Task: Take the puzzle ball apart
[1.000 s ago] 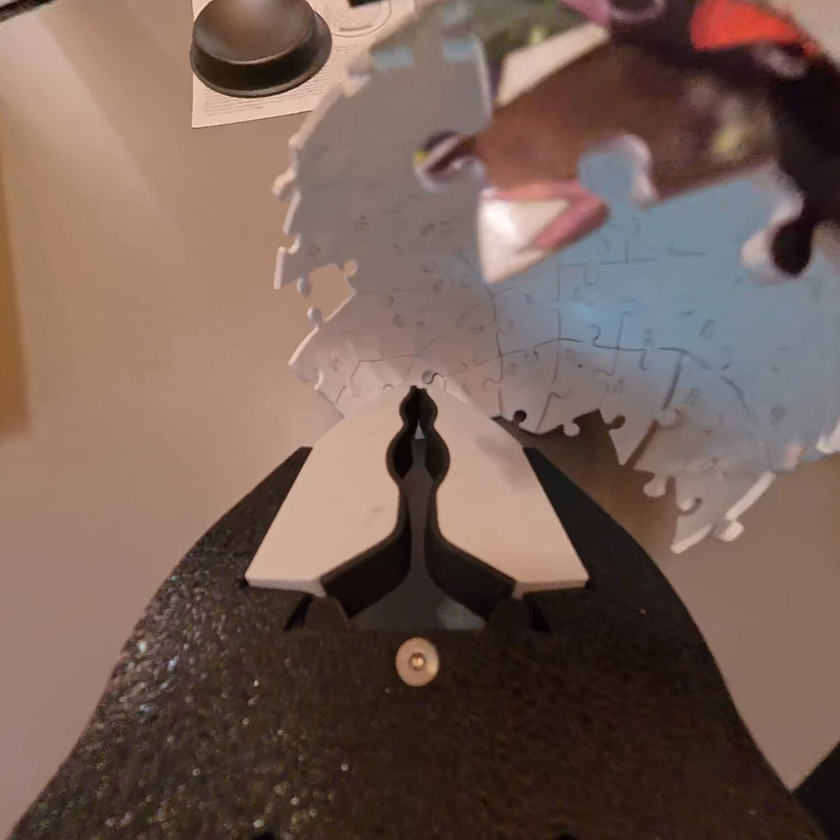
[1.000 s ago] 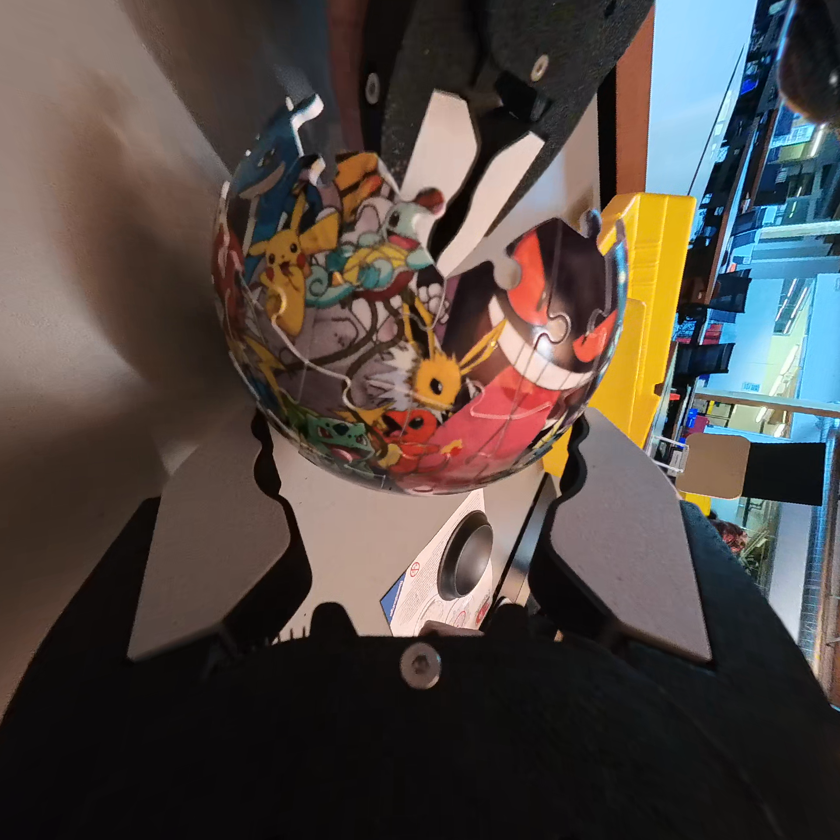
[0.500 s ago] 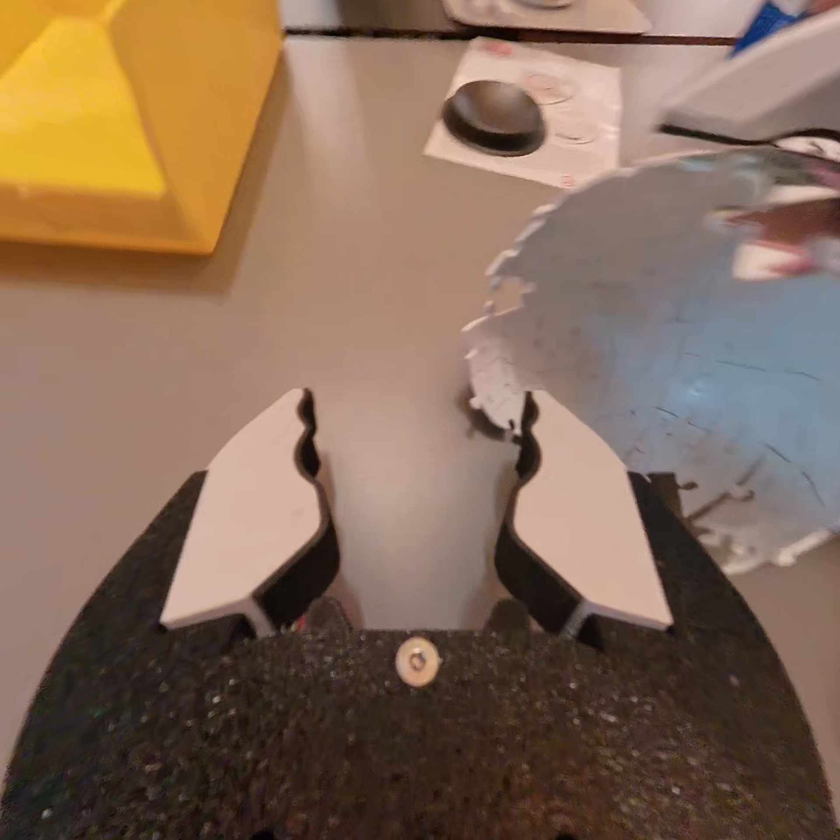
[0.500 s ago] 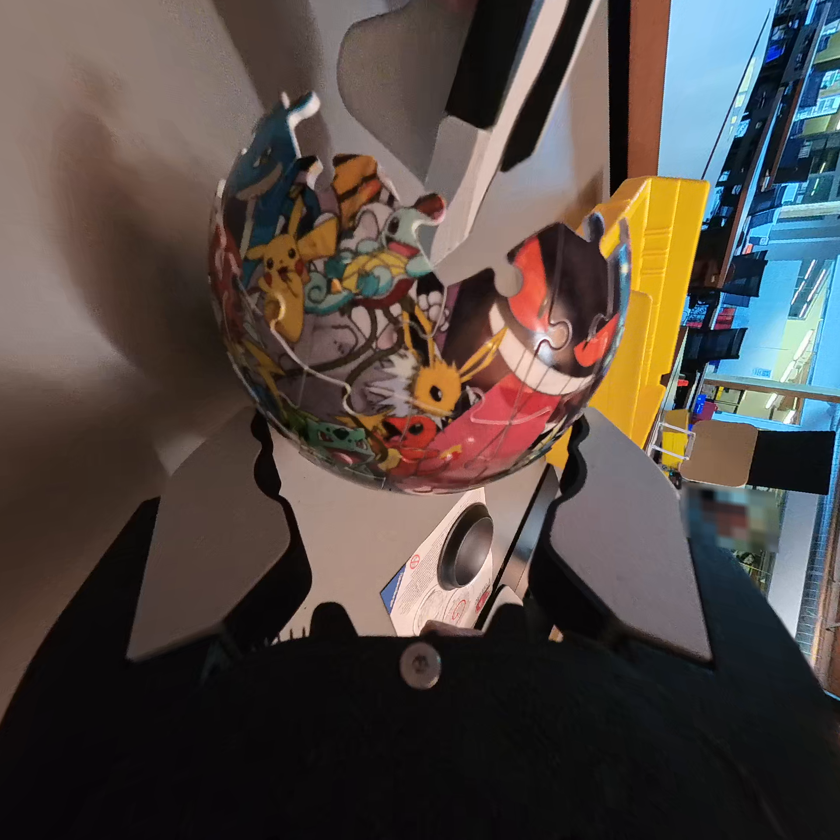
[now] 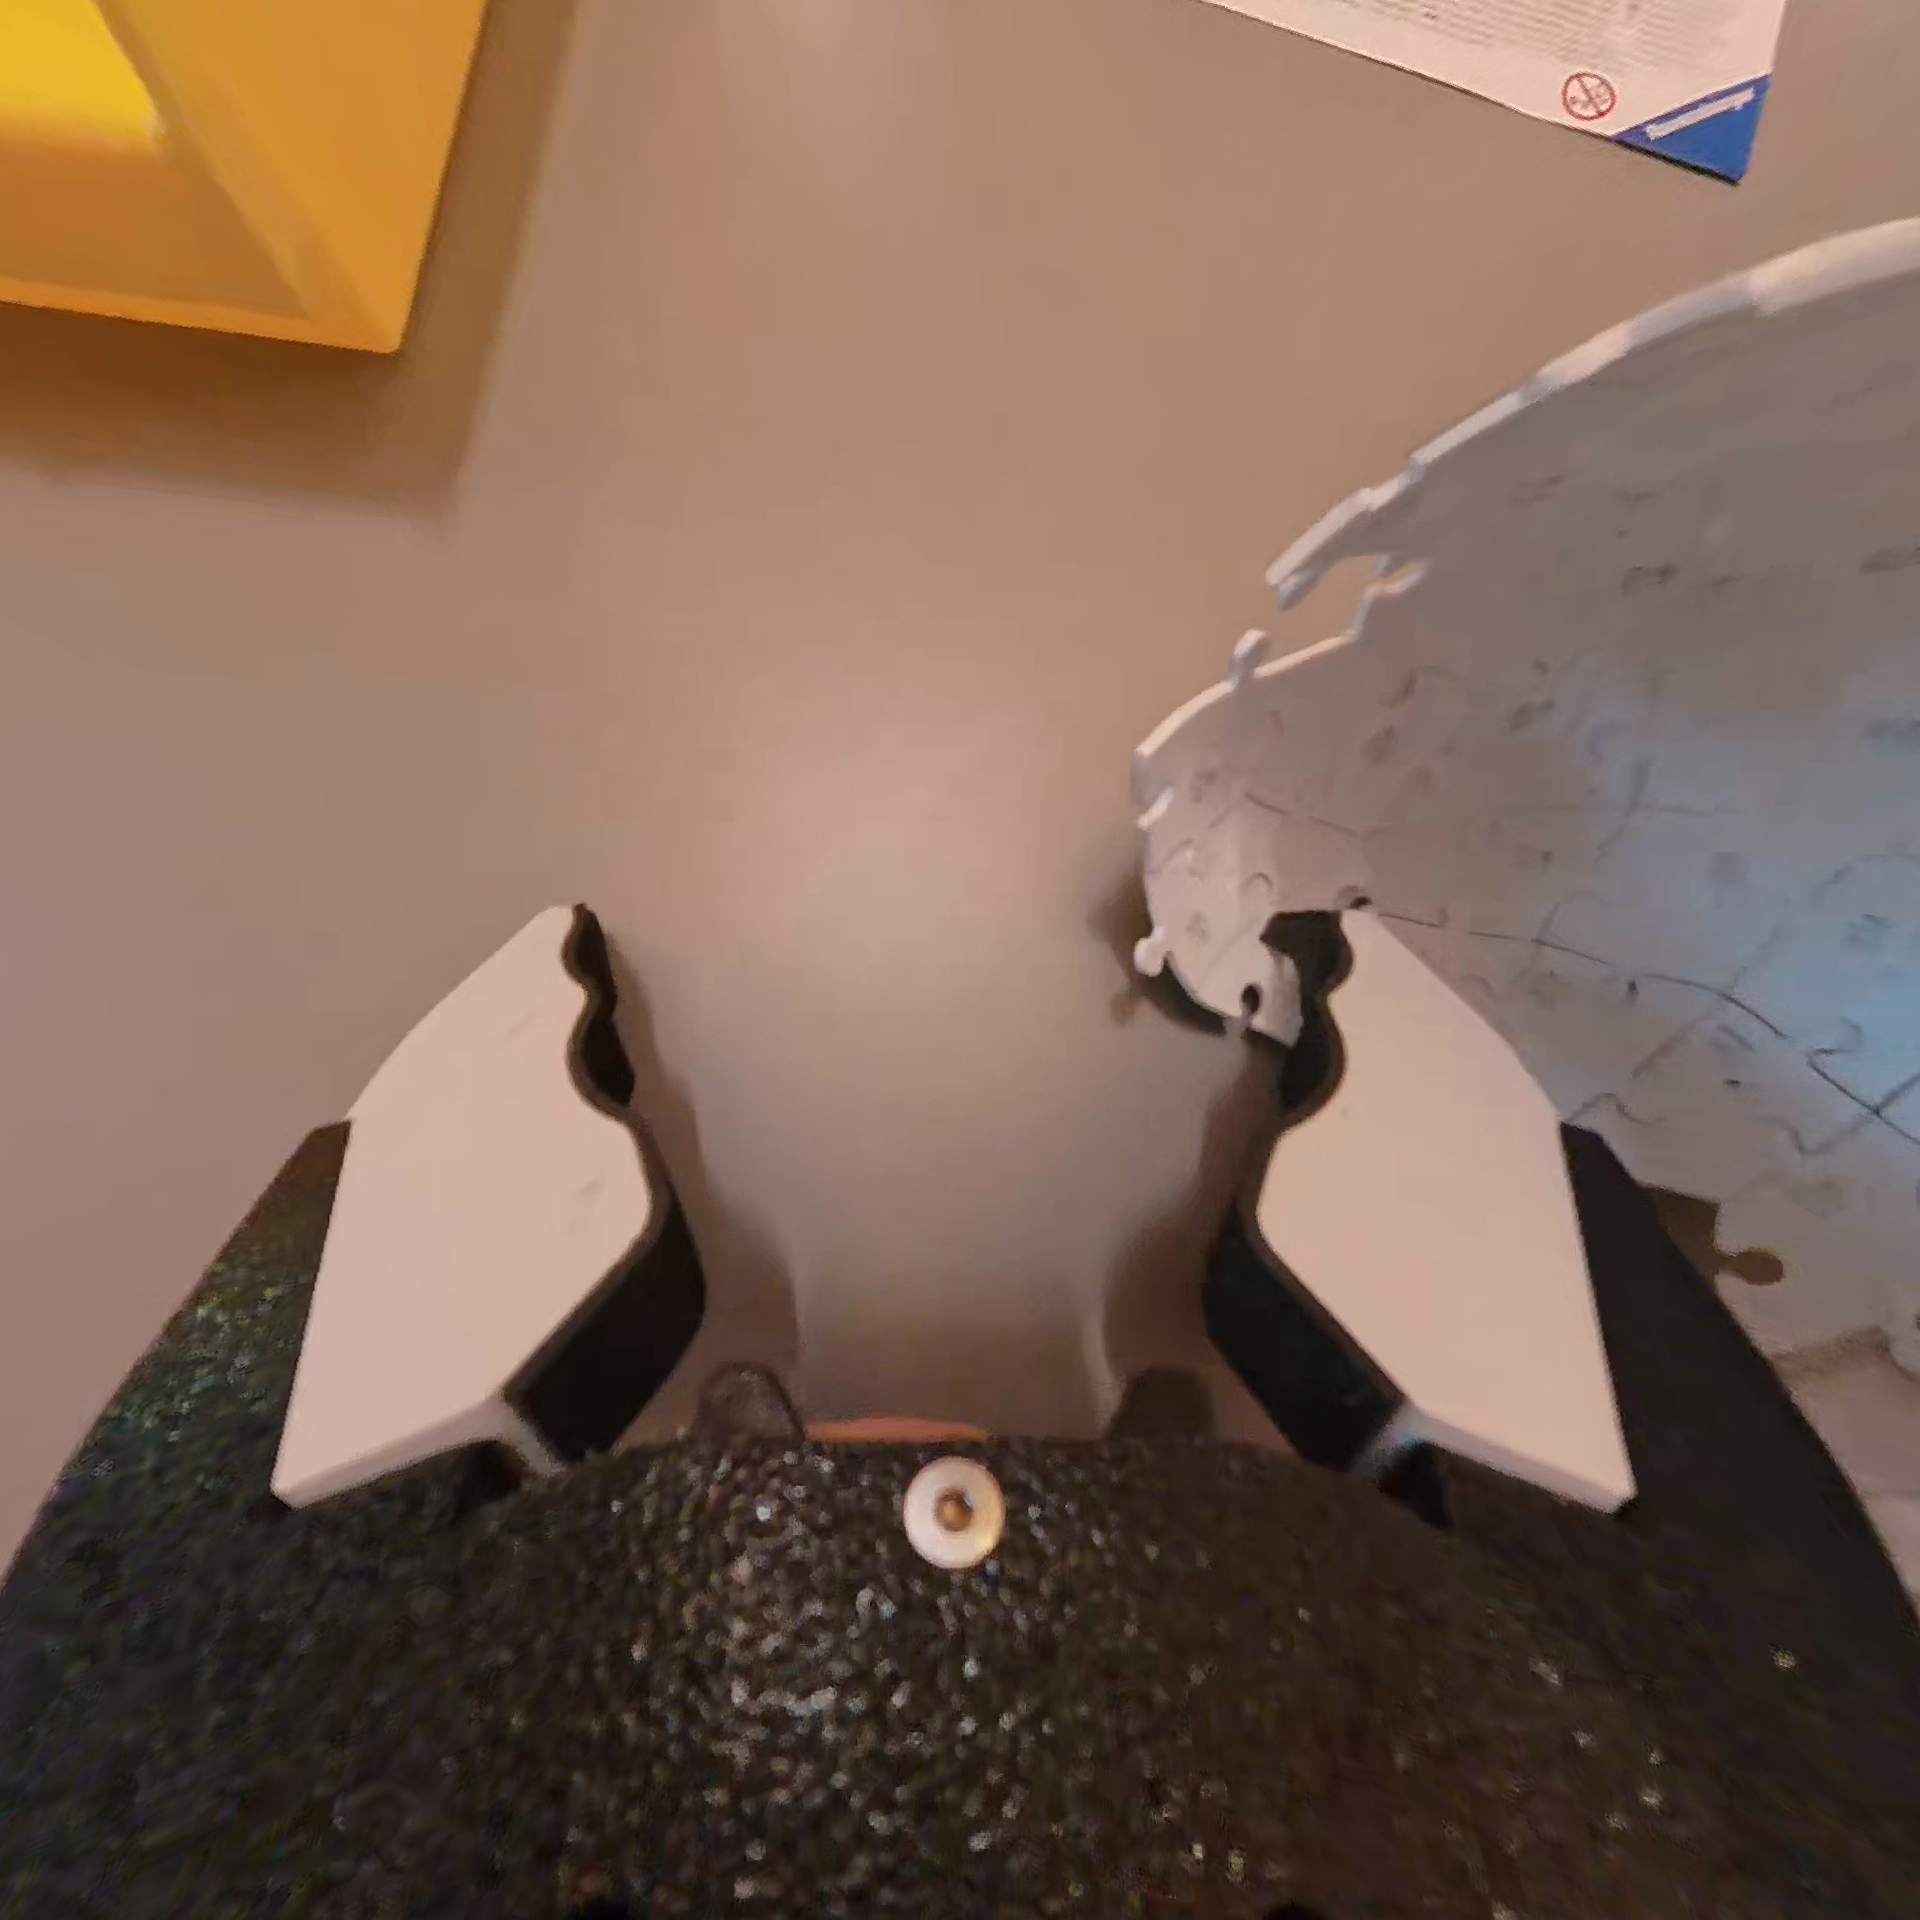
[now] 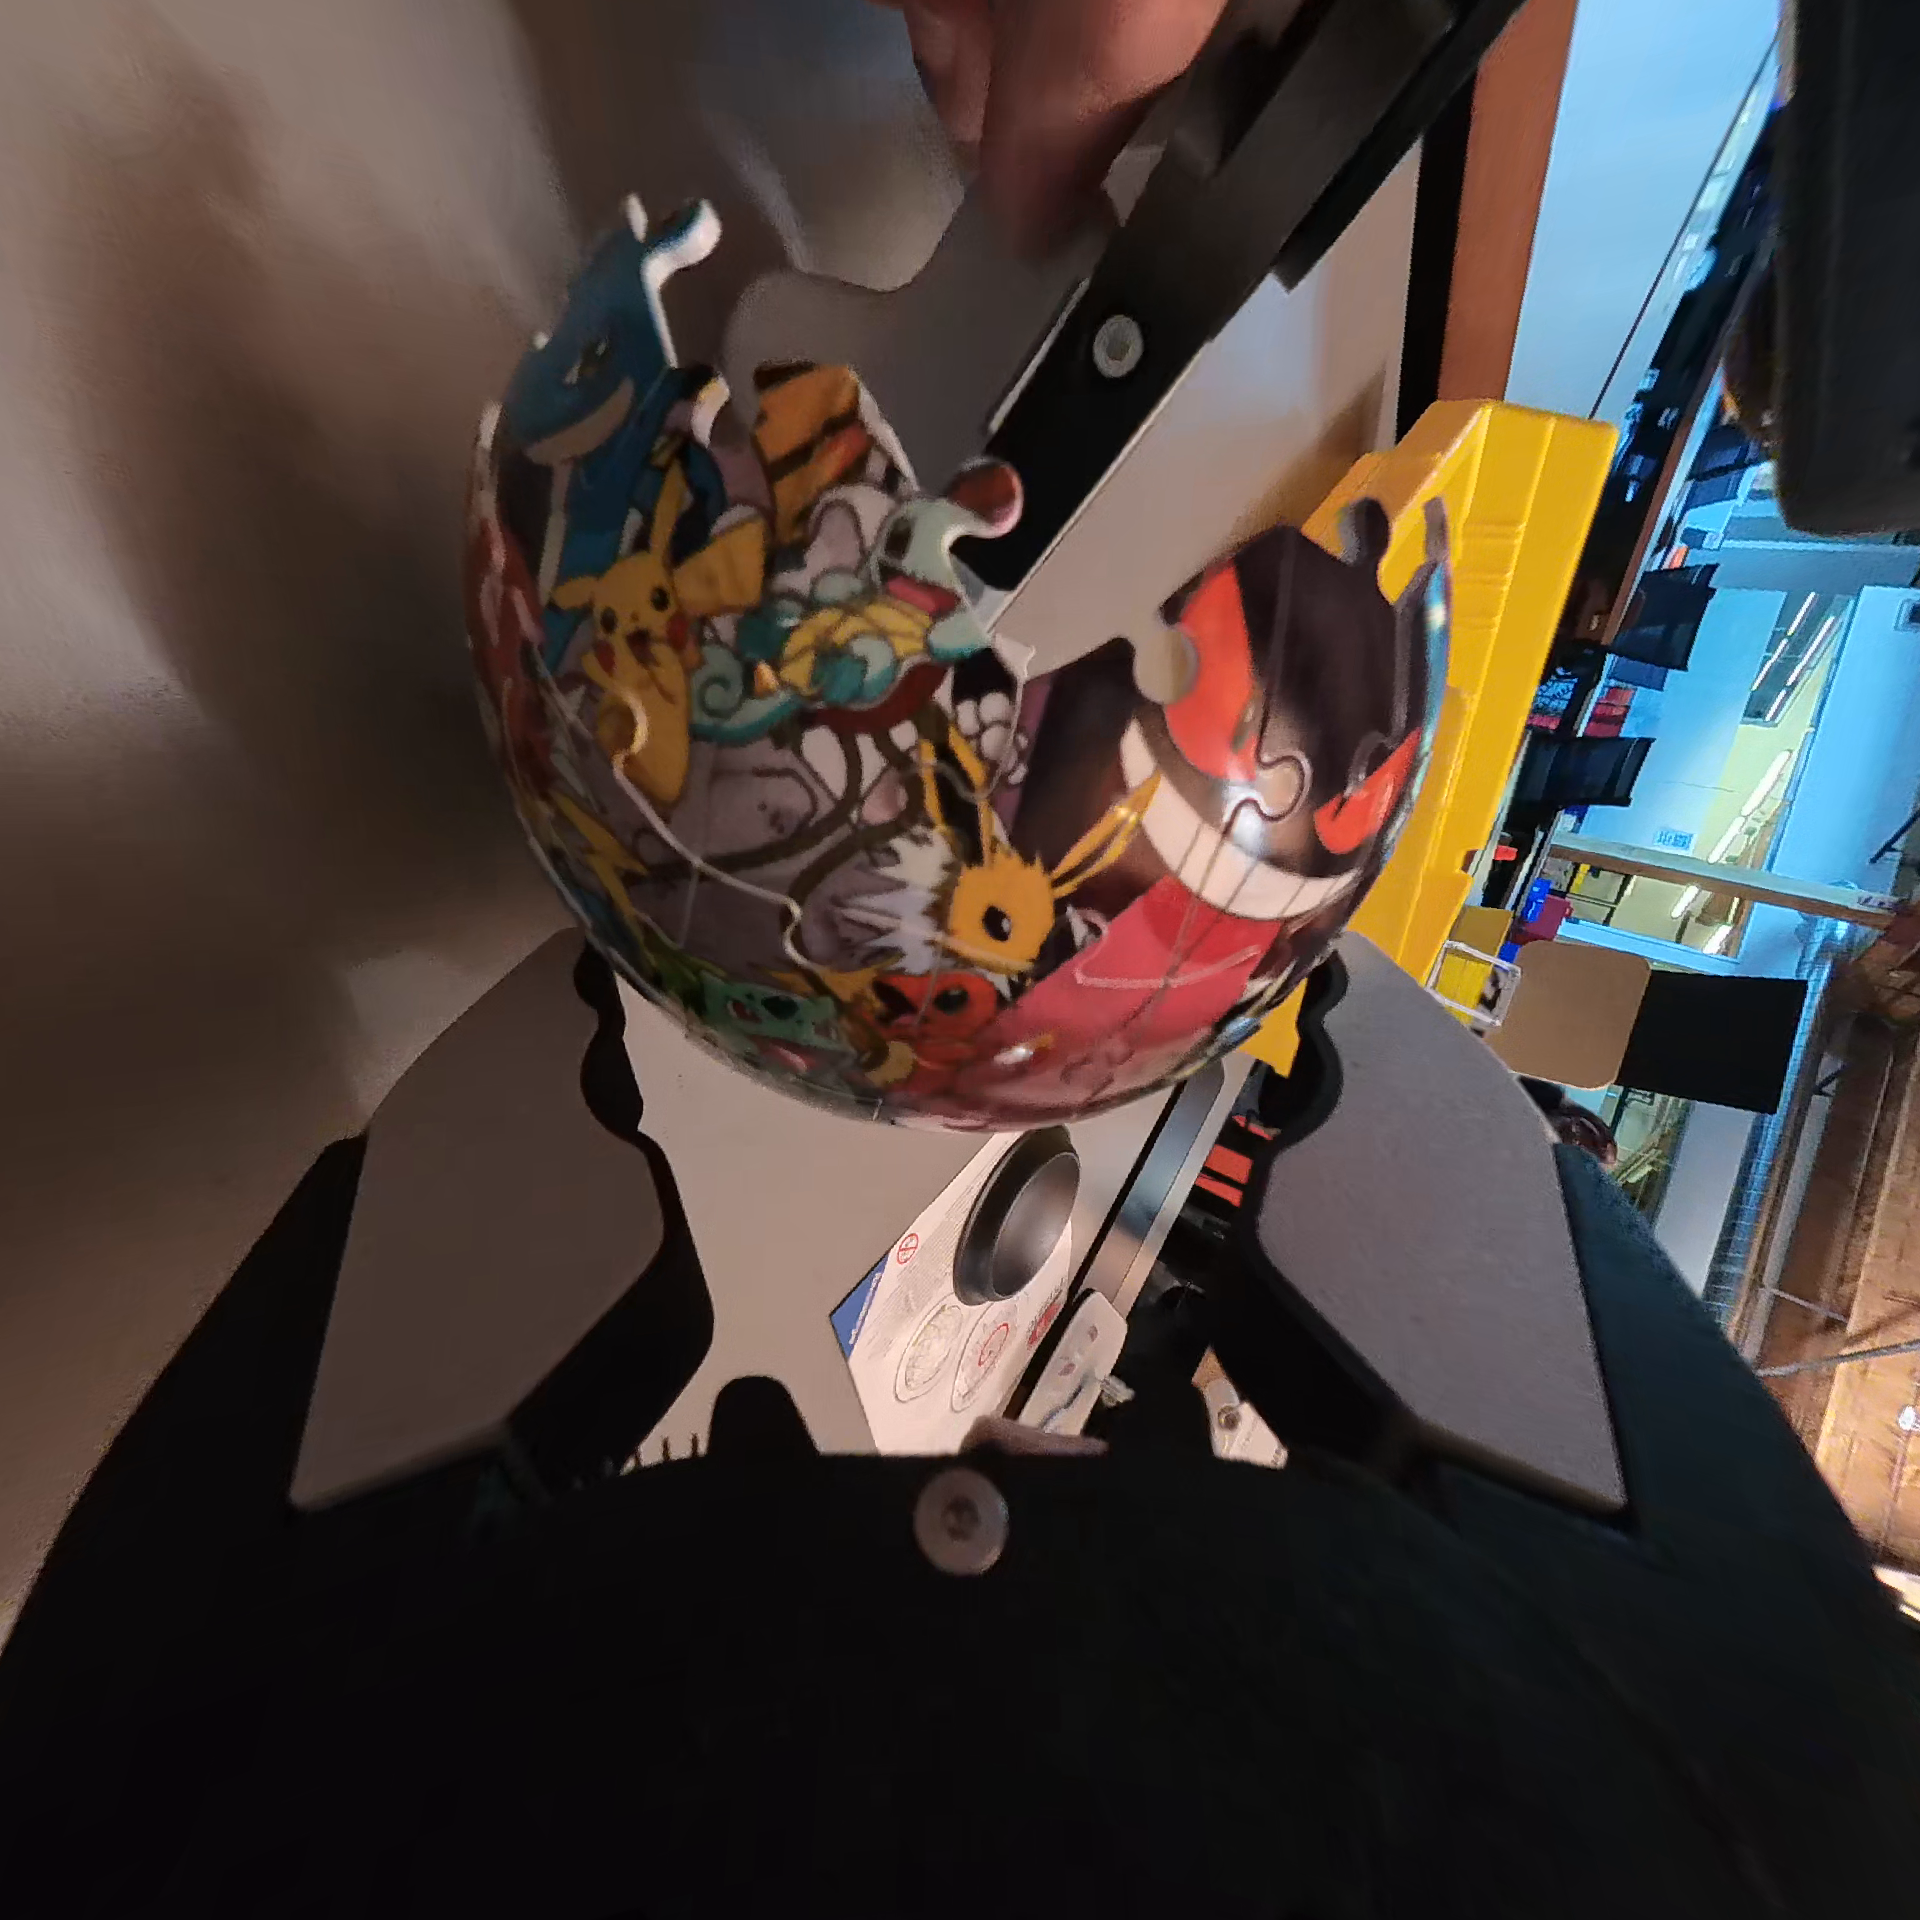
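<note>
The puzzle ball (image 6: 935,779) is a partial shell, printed with colourful cartoon figures outside and plain white inside (image 5: 1610,831), with a jagged open rim. My right gripper (image 6: 961,977) is shut on it, its fingertips pressing on the ball's two sides. My left gripper (image 5: 956,925) is open and empty over the grey table (image 5: 831,520). Its right finger lies against the shell's rim. In the right wrist view its white fingers (image 6: 1101,561) sit at the gap in the shell's far rim, below a person's hand (image 6: 1039,83).
A yellow bin (image 5: 208,156) stands on the table at the far left and also shows behind the ball in the right wrist view (image 6: 1455,623). A printed paper sheet (image 5: 1558,62) lies beyond the ball with a dark round stand (image 6: 1023,1216) on it.
My left gripper was shut at the shell's rim; it has opened and drawn off to the left. My right gripper has kept hold of the ball.
</note>
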Motion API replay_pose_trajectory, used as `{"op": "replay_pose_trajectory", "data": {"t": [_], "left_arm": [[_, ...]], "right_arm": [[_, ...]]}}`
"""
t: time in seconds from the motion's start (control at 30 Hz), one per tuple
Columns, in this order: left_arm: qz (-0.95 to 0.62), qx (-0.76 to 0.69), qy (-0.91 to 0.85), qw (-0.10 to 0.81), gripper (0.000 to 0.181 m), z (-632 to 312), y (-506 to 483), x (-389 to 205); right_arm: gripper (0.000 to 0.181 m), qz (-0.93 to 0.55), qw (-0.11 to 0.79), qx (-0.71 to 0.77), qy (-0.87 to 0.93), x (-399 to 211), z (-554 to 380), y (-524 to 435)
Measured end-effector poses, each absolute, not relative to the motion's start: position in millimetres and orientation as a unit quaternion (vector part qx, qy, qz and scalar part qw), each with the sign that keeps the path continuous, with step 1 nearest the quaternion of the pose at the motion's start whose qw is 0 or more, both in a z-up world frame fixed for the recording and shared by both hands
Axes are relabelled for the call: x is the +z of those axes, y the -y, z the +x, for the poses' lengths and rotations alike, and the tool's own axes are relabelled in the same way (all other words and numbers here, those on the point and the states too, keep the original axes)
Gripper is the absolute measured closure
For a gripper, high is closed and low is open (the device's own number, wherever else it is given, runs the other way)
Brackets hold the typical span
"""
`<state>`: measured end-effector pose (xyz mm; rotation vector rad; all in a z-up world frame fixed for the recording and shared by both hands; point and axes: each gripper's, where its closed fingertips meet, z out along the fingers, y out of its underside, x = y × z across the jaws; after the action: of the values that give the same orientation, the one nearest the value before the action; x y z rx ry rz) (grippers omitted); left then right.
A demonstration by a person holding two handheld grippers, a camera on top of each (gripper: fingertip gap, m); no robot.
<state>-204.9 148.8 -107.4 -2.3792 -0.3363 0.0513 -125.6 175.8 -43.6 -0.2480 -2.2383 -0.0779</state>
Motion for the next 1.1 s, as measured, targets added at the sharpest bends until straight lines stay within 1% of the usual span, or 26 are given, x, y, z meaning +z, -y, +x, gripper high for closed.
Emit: {"op": "replay_pose_trajectory", "data": {"t": [0.2,0.47,0.53,0.7,0.8,0.9,1.1], "left_arm": [[-0.926,0.027,0.142,0.349,0.059,-204,-150,-111],[-0.926,0.036,0.135,0.350,0.053,-201,-153,-113],[-0.930,0.040,0.126,0.343,0.050,-199,-153,-115],[-0.931,0.035,0.119,0.344,0.056,-195,-155,-113],[-0.918,-0.002,0.143,0.369,0.075,-195,-155,-101],[-0.907,-0.005,0.158,0.390,0.075,-207,-149,-86],[-0.927,0.032,0.107,0.357,0.074,-200,-141,-102]], "right_arm": [[0.058,-0.107,0.412,-0.038,0.904,-44,-126,-176],[0.058,-0.130,0.405,-0.025,0.904,-45,-127,-179],[0.058,-0.131,0.401,-0.025,0.906,-46,-126,-179],[0.058,-0.135,0.405,-0.034,0.904,-45,-128,-181],[0.058,-0.138,0.409,-0.039,0.901,-45,-127,-183],[0.058,-0.136,0.409,-0.049,0.901,-45,-126,-185],[0.058,-0.143,0.402,-0.050,0.903,-45,-128,-186]]}}
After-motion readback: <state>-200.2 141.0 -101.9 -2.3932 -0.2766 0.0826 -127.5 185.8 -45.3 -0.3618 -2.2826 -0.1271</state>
